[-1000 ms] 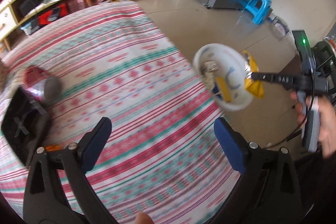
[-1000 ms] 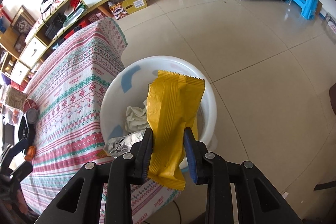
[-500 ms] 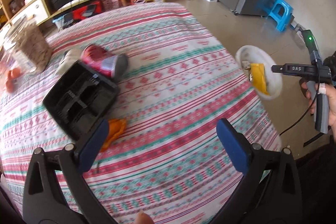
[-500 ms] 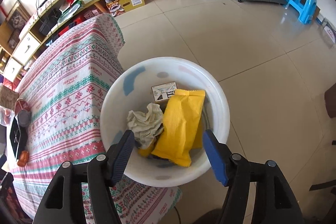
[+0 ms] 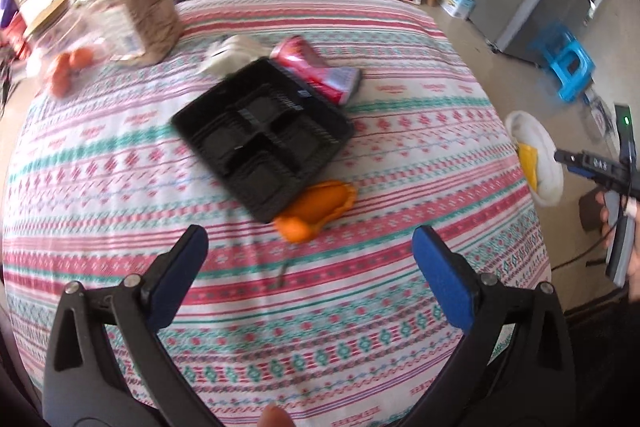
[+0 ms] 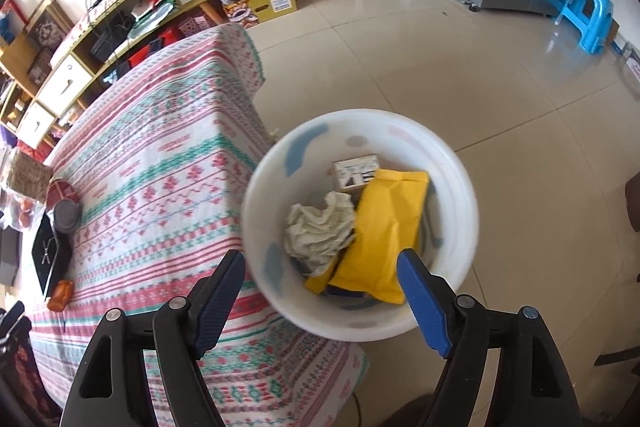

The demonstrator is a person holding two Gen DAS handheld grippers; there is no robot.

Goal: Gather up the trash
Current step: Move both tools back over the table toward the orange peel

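Yellow packet [image 6: 384, 231] dropped into white bin [image 6: 360, 323]; right gripper [image 6: 320, 291] jaws just opened, empty, angled steeply down; left gripper [image 5: 308, 267] wide open above surface [image 5: 120, 187].

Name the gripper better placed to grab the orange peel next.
Left. The left gripper hangs open right above the orange peel on the table; the right gripper, also empty, is over the bin.
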